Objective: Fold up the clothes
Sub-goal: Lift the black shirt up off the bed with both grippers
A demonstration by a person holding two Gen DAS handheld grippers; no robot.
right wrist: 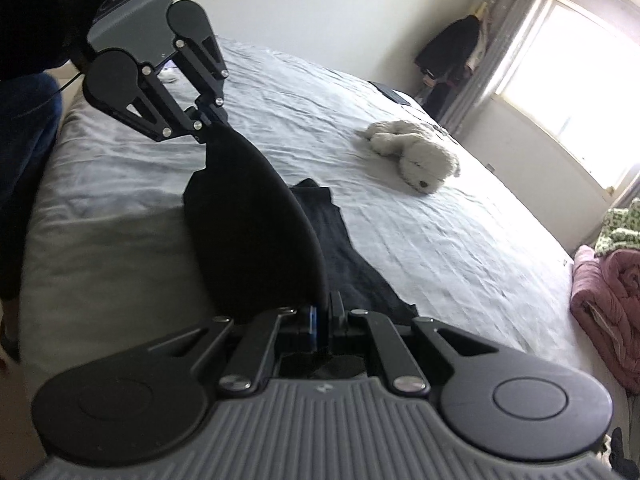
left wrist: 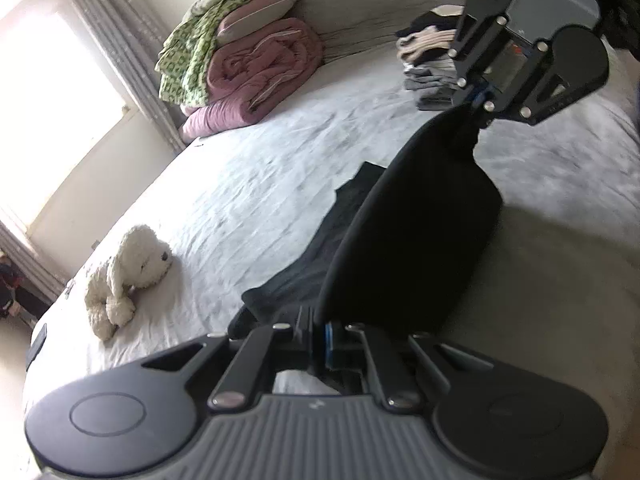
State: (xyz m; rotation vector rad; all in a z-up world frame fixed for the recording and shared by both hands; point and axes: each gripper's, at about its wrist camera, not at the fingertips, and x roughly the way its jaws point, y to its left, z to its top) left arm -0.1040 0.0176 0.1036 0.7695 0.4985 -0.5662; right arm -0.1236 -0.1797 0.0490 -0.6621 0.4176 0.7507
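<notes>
Both tongs are closed on one dark garment (left wrist: 416, 232). The left tongs (left wrist: 316, 344) pinch one end at lower centre of the left wrist frame; the right tongs (left wrist: 480, 100) pinch the other end at upper right. The cloth hangs taut between them above the bed (left wrist: 260, 168), and a further part trails on the sheet (left wrist: 320, 240).

Progress: a stack of folded clothes (left wrist: 428, 60) lies at upper right, so some items are already folded. This garment is mid-handling; whether it is being spread out or doubled over I cannot tell, as the black fabric shows no creases.

View differences: only the left wrist view shows the stack. The right wrist view shows a dark sleeve (right wrist: 36, 20) at upper left and clothes hung by the window (right wrist: 452, 52). A plush toy (right wrist: 416, 156) appears in both.
</notes>
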